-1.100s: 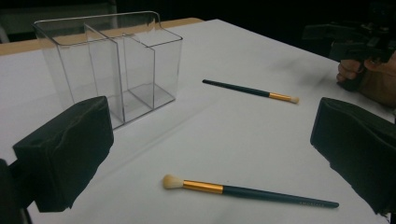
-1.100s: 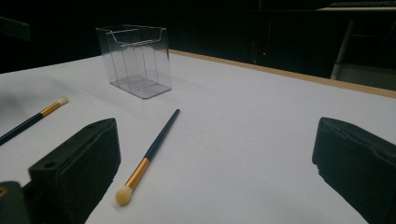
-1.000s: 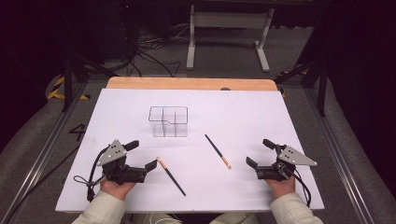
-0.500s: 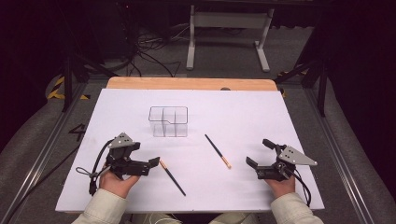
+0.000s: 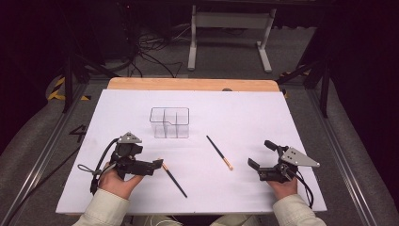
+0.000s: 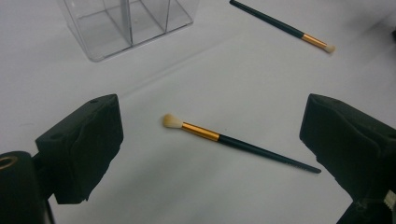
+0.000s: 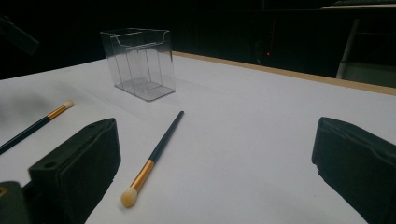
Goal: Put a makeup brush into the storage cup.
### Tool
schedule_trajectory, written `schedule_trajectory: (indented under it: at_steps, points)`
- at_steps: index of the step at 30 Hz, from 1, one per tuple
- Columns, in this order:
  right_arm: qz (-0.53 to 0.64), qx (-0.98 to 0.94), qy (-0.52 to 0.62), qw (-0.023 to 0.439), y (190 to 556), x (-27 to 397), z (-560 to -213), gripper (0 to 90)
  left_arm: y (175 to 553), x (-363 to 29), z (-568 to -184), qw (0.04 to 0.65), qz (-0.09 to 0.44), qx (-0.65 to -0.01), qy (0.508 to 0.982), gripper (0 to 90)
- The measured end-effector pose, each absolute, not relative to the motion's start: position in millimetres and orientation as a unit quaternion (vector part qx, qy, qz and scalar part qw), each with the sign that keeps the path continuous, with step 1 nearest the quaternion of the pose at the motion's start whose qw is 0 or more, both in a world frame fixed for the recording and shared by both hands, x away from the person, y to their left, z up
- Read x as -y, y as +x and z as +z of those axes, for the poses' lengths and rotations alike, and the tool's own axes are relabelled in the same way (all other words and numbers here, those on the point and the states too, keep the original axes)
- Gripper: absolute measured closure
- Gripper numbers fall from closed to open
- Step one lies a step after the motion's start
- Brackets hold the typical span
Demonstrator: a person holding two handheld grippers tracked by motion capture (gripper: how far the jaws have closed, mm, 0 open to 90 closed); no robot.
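Left jaws: I see them spread wide in the left gripper view, nothing pressed between them; they have just been closing a little, with the near brush lying on the sheet in the gap, untouched.
Left gripper: compared with a second ago in the high view it has turned and shifted toward the brush's bristle end, and its grey plate now sits higher in the frame, at lower left.
What this means: I judge I am lining up to pick this brush, and the grasp is not yet made.
Right jaws: released, wide apart in the right gripper view, empty.
Right gripper: same spot at lower right of the high view as a second ago; it waits.
Second brush: lies just right of centre, unmoved, bristles toward the lower right.
Clear organizer: stands above centre-left on the white sheet, apparently empty; probably where the brushes go.
Hard to tell: from above, the left jaw tip overlaps the brush's bristles, so contact cannot be read there; the organizer's top is cut off in the left gripper view, and its clear dividers blur together.
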State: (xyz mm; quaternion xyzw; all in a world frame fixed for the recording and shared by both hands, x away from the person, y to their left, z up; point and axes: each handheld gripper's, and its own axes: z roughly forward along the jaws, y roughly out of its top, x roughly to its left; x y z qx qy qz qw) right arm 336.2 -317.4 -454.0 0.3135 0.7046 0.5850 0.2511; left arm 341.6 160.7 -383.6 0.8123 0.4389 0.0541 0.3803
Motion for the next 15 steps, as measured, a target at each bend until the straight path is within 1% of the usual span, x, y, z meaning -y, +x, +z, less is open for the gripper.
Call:
schedule_trajectory:
  at_steps: [5,8,9,11,15]
  points:
    - [0.579,-0.708,0.317,0.25,336,317,-454,1.9,344,-151,-384,0.368,0.043,-0.441,0.817,6.7]
    - [0.578,-0.708,0.319,0.249,335,317,-454,1.9,345,-147,-385,0.362,0.044,-0.441,0.82,6.8]
    - [0.58,-0.708,0.318,0.248,335,317,-454,2.0,347,-142,-387,0.344,0.042,-0.437,0.83,8.6]
    - [0.585,-0.706,0.316,0.246,335,318,-454,2.1,350,-136,-388,0.329,0.038,-0.435,0.837,11.5]
    - [0.589,-0.705,0.313,0.24,335,318,-453,2.2,351,-128,-389,0.322,0.039,-0.442,0.836,10.8]
